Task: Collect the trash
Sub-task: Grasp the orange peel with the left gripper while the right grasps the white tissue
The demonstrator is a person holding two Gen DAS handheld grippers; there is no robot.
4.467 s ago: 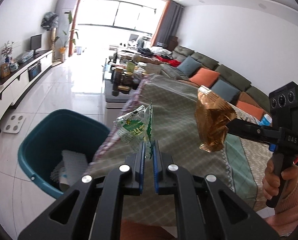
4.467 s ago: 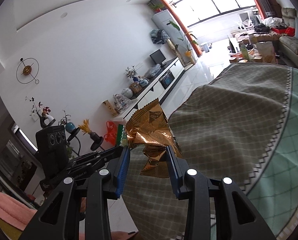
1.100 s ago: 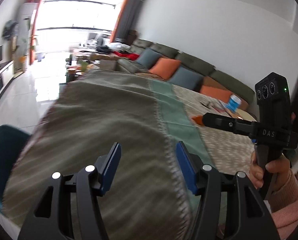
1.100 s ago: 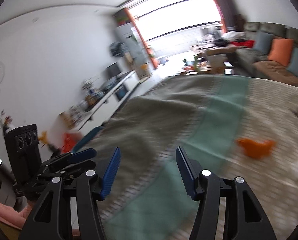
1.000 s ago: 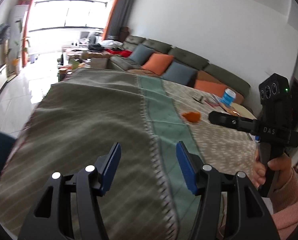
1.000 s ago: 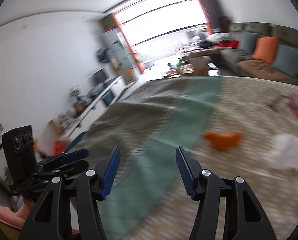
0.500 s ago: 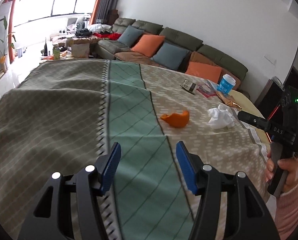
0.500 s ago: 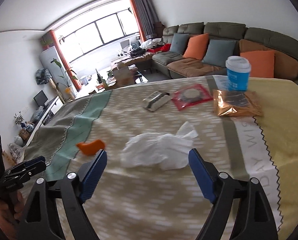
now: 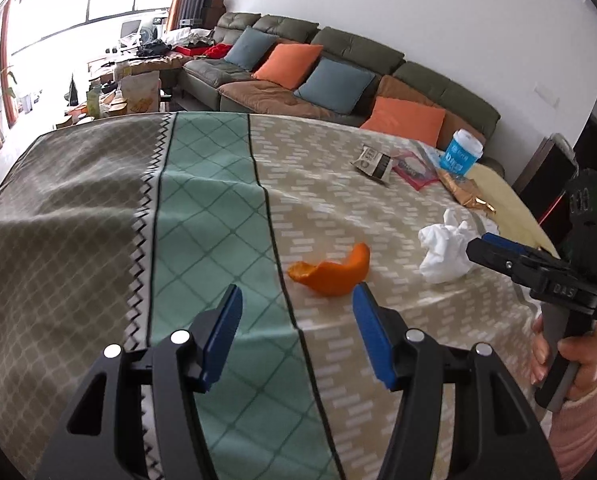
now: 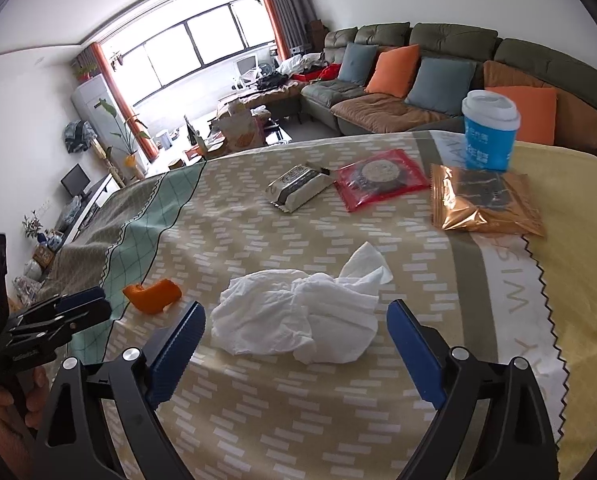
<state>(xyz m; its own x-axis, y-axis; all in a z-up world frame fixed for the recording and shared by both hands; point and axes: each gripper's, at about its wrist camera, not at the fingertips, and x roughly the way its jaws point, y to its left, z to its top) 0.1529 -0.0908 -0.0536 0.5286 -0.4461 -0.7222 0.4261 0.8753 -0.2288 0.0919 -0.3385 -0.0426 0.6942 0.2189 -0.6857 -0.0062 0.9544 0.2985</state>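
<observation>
An orange peel (image 9: pixel 330 274) lies on the patterned tablecloth (image 9: pixel 202 208), just beyond my left gripper (image 9: pixel 296 306), which is open and empty. A crumpled white tissue (image 10: pixel 298 316) lies straight ahead of my right gripper (image 10: pixel 294 320); its jaws are opening wide and stand apart from the tissue with nothing held. The peel (image 10: pixel 152 294) also shows at the left of the right wrist view, near the left gripper (image 10: pixel 94 302). The tissue (image 9: pixel 444 254) and the right gripper (image 9: pixel 484 246) appear at the right of the left wrist view.
Farther back on the table lie a silver snack packet (image 10: pixel 298 186), a red packet (image 10: pixel 380 182), a gold packet (image 10: pixel 480 204) and a blue cup with a white lid (image 10: pixel 488 134). A sofa with orange and blue cushions (image 10: pixel 438 76) runs behind the table.
Both grippers swung away from the teal bin side toward the table's far end; the wrappers they held are gone. The right jaws spread wider and now frame the tissue.
</observation>
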